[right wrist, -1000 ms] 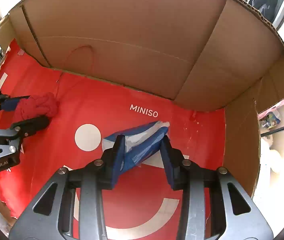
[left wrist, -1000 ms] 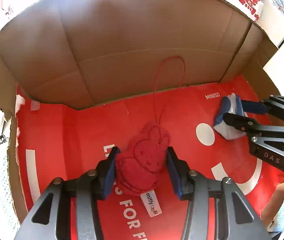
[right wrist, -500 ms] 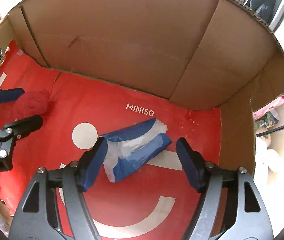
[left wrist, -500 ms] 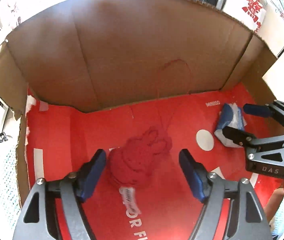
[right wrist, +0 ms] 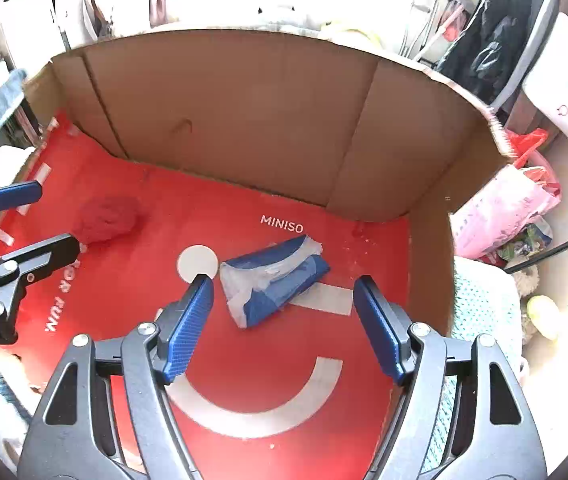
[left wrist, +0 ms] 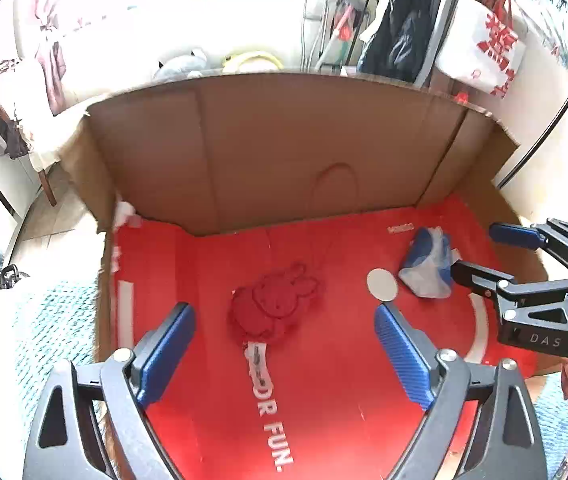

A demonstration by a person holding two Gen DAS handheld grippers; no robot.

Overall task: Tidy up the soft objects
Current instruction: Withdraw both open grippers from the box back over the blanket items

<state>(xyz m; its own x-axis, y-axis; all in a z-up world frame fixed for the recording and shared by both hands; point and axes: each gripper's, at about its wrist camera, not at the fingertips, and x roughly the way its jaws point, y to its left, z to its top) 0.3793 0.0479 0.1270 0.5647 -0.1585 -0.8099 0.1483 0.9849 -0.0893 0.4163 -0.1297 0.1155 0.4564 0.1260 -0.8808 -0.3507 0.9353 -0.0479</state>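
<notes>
Red plush rabbit (left wrist: 274, 312) lies released on the box floor (left wrist: 324, 400) beneath the left tool (left wrist: 284, 350), whose jaws are opening. Right view: blue-white packet (right wrist: 274, 282) rests free below the parted right tool (right wrist: 284, 326). Both items appear placed.

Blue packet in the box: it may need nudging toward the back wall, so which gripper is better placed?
Right gripper: the blue packet lies just ahead of its open jaws; left gripper faces the red plush.

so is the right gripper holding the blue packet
No, the blue packet lies on the red box floor with the right gripper open above it.
</notes>
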